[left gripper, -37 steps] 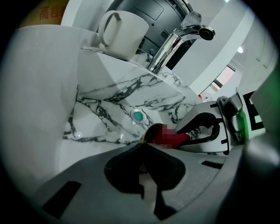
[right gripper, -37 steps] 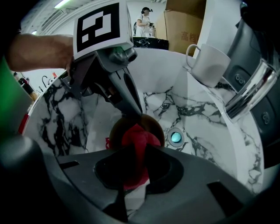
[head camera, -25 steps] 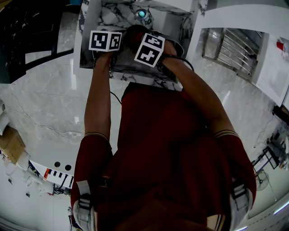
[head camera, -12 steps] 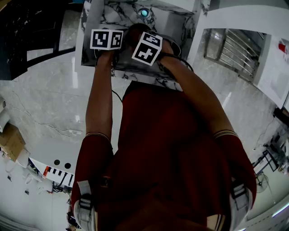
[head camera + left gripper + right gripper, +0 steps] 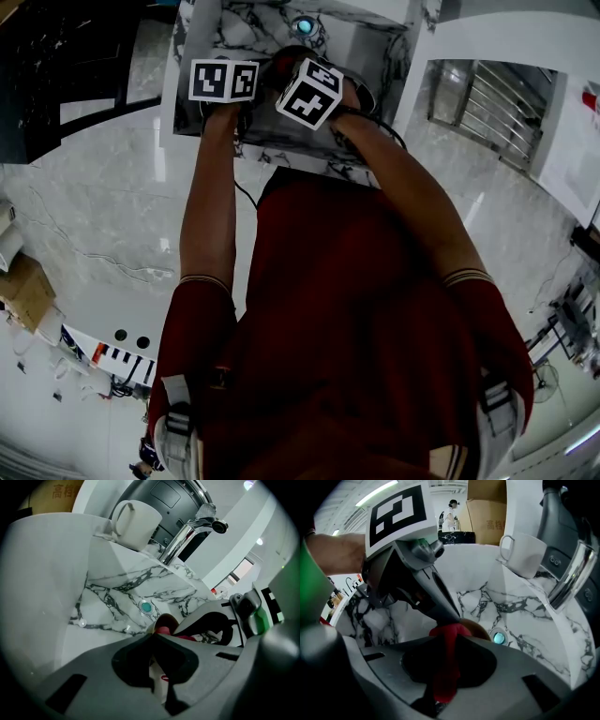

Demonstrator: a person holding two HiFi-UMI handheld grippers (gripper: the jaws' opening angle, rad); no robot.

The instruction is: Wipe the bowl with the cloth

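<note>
Bowl — left gripper; cloth — right gripper

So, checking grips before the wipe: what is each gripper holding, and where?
Right gripper pinches the cloth at a bunched fold. Left gripper seems shut on the bowl at its rim.

The right tool has tilted slightly and edged forward.

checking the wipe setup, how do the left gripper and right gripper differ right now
The left gripper has its jaws shut on the brown bowl; the right gripper has its jaws shut on the red cloth. In the head view the left marker cube sits square, the right marker cube tilted. Both are over the marble sink.
</note>
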